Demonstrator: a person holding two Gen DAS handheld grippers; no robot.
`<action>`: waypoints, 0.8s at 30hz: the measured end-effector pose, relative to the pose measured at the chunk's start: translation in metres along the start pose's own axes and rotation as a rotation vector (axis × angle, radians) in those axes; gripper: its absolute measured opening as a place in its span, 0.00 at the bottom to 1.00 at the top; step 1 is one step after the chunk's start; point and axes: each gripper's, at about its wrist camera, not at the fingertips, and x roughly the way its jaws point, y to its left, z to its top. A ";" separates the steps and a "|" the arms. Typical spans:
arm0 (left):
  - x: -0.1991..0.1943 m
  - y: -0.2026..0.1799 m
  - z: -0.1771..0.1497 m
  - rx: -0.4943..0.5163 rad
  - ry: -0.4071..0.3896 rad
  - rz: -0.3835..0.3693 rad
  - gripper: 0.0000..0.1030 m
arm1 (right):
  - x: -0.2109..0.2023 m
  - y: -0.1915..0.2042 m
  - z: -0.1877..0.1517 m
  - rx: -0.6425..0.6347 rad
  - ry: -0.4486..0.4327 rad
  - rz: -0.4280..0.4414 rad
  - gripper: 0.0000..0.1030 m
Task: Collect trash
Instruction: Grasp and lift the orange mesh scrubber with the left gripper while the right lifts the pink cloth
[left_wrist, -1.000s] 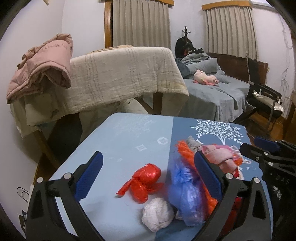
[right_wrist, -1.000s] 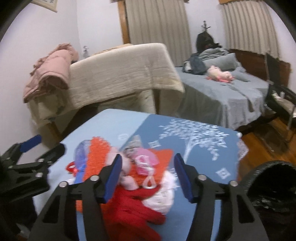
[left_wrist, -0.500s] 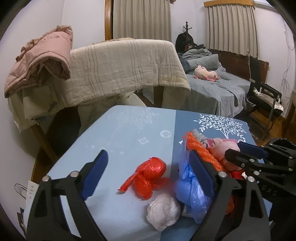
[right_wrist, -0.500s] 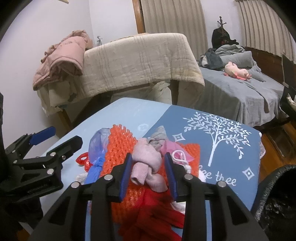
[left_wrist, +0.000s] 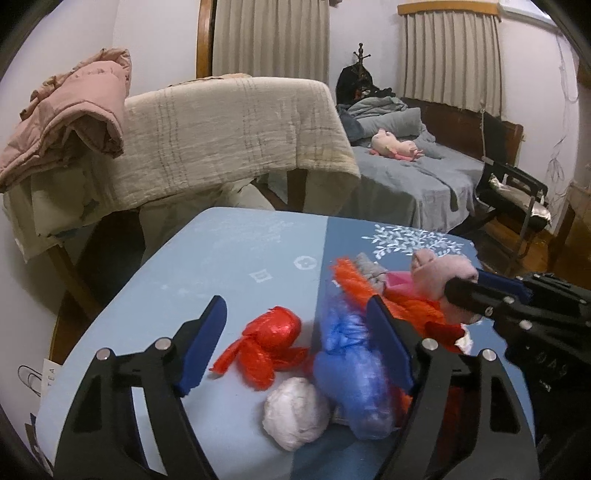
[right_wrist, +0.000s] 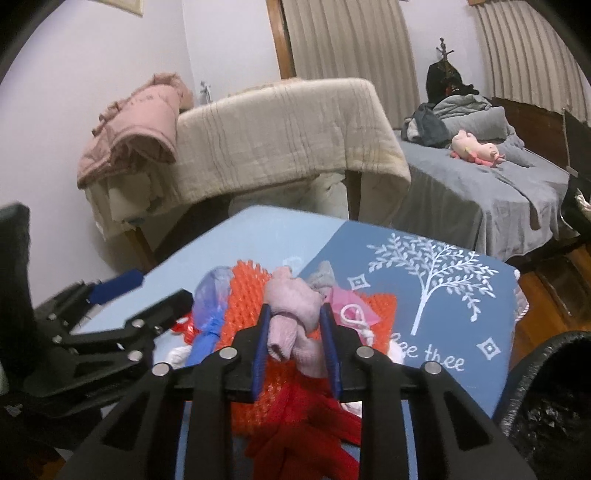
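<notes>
Pale pink, a bunched sock (right_wrist: 293, 314) sits pinched between the closed jaws of the right gripper (right_wrist: 295, 332), raised just above the orange mesh (right_wrist: 243, 295) heaped near the worktop's (left_wrist: 236, 266) right edge. The left gripper (left_wrist: 291, 332) hovers with jaws spread wide, holding nothing, over a red bag (left_wrist: 269, 339), a white wad (left_wrist: 295, 413) and a blue bag (left_wrist: 351, 373) near the front edge.

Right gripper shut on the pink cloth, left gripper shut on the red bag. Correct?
Not quite. The left gripper is open, and the red bag lies loose on the table between its fingers; the left wrist view shows this. The right gripper is indeed shut on the pink cloth.
</notes>
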 end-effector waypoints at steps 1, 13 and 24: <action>-0.002 -0.003 0.000 0.003 -0.004 -0.005 0.73 | -0.004 -0.002 0.001 0.003 -0.005 -0.005 0.25; 0.003 -0.049 -0.012 0.055 0.049 -0.093 0.56 | -0.028 -0.040 -0.013 0.070 -0.006 -0.092 0.25; 0.025 -0.059 -0.023 0.056 0.128 -0.108 0.32 | -0.030 -0.051 -0.024 0.078 0.002 -0.099 0.26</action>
